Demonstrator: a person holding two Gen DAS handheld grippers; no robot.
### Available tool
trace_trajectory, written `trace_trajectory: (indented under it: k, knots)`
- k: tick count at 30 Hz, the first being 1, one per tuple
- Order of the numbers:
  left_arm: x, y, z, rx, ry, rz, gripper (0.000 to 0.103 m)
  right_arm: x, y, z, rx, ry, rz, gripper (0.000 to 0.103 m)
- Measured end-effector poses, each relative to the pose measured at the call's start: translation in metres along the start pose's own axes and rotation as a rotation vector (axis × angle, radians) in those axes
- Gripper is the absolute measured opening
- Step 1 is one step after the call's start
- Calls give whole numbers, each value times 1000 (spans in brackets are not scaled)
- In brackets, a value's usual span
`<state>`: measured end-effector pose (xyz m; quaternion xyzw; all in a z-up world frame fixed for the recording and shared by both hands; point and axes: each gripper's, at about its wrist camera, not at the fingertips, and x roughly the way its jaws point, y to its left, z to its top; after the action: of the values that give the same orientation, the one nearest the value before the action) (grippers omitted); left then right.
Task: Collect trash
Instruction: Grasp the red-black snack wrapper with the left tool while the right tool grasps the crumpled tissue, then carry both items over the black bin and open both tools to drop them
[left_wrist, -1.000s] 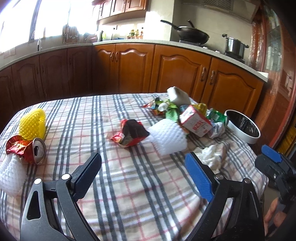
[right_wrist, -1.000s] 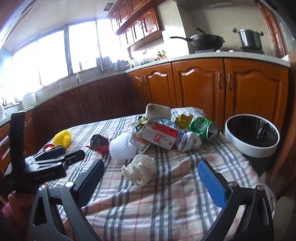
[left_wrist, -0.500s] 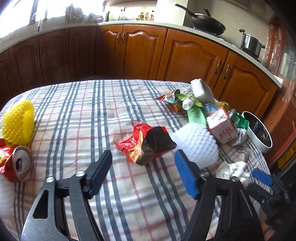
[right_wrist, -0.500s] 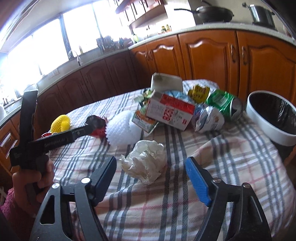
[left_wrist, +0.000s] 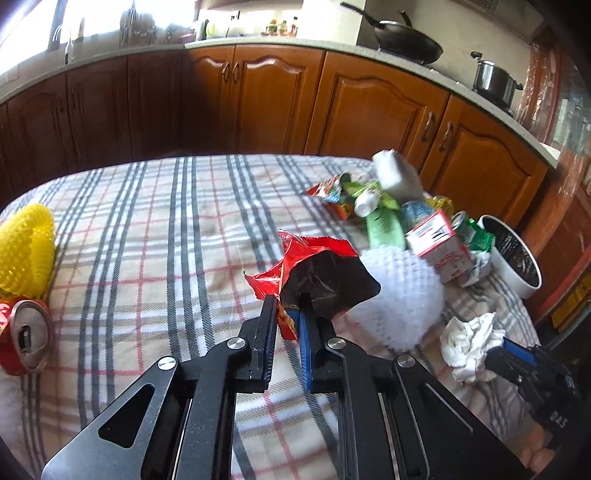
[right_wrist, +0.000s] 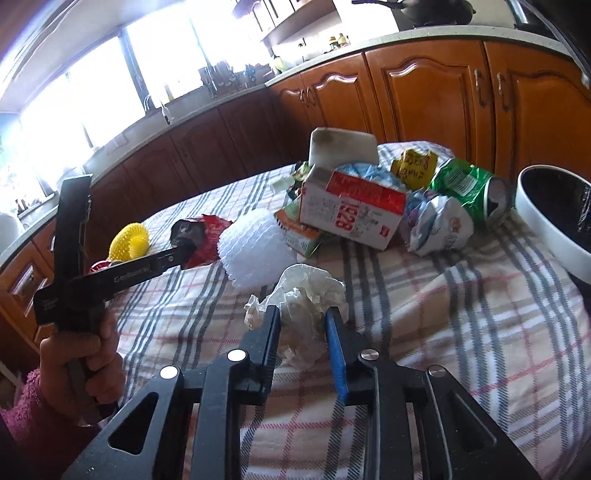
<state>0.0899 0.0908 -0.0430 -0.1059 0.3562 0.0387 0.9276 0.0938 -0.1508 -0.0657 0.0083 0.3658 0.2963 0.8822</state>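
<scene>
Left wrist view: the left gripper (left_wrist: 286, 314) is closing, its jaws pinching the red snack wrapper (left_wrist: 314, 273) on the plaid tablecloth (left_wrist: 147, 236), just beside the white foam net (left_wrist: 402, 295), which the wrapper partly hides. The right gripper (right_wrist: 301, 321) is closing around the crumpled tissue (right_wrist: 306, 291), near that net; contact is unclear.

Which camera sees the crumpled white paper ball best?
The right wrist view: the crumpled white paper ball sits close, in the middle, between the closing right tongs. The left wrist view shows it small, near the right edge.
</scene>
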Motion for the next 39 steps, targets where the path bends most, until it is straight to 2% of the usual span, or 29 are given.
trace_trajectory:
  k: [6,10,22,39]
  knots:
    - [-29,-23,6,37,-51,-47,10,-19,-15,7,33,-47,-17,25]
    - [-33,-46,12,75,-57,-93,10,-34,-28,9,57,-81,-40,25]
    - [-19,-128,15,189,-25,-230,10,-76,-86,11,142,-155,-153,25]
    - [24,-242,26,325,33,-355,10,-112,-186,32,263,-226,-321,26]
